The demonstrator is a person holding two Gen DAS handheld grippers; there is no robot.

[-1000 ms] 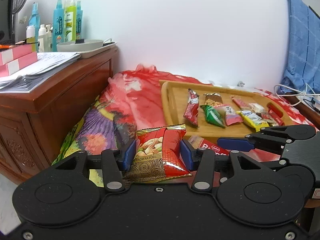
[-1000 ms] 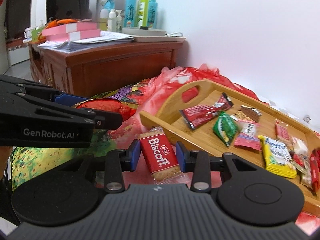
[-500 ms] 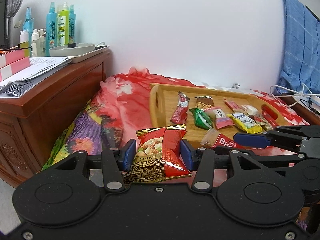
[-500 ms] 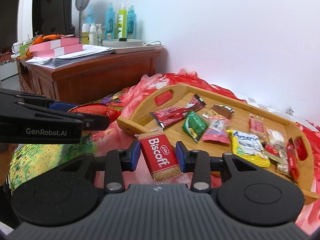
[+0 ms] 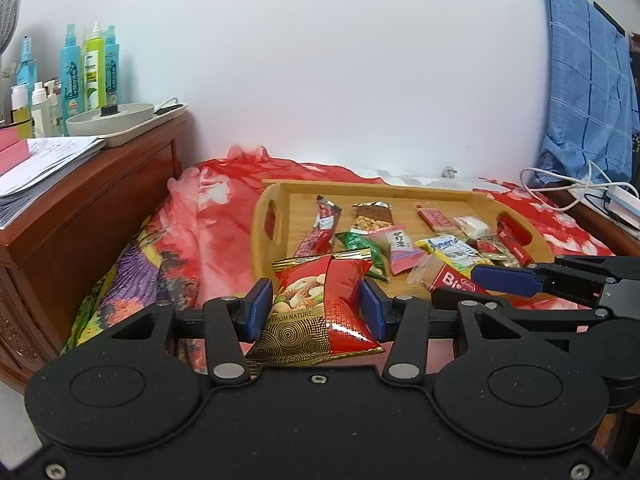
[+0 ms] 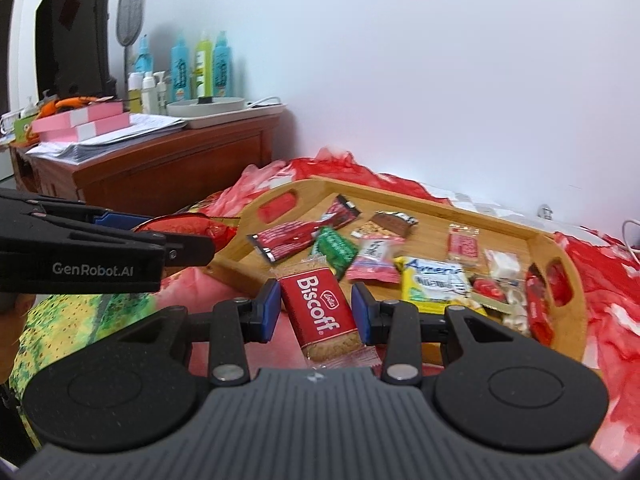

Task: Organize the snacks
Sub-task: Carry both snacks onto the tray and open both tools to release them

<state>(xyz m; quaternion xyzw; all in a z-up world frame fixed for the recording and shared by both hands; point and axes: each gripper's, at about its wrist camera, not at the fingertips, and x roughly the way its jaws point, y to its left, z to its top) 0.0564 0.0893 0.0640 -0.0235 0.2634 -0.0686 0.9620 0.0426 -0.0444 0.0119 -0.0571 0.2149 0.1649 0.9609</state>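
Observation:
My left gripper (image 5: 316, 306) is shut on a red and gold nut packet (image 5: 320, 308) and holds it above the floral bedspread, just short of the near left corner of the wooden tray (image 5: 264, 216). My right gripper (image 6: 316, 308) is shut on a red Biscoff biscuit pack (image 6: 320, 312) and holds it over the tray's near rim (image 6: 228, 268). The Biscoff pack also shows in the left wrist view (image 5: 452, 280), with the right gripper beside it. Several small snack packets lie in the tray, among them a green one (image 6: 336, 250) and a yellow one (image 6: 436, 280).
A dark wooden cabinet (image 5: 80, 208) stands on the left with papers, spray bottles (image 5: 88, 72) and a white dish. A blue cloth (image 5: 584, 88) hangs at the right above white cables. The white wall is close behind the tray.
Both grippers have pulled back and risen, so the tray looks farther and more of it shows. Each keeps its packet. The right gripper has swung toward the tray's middle.

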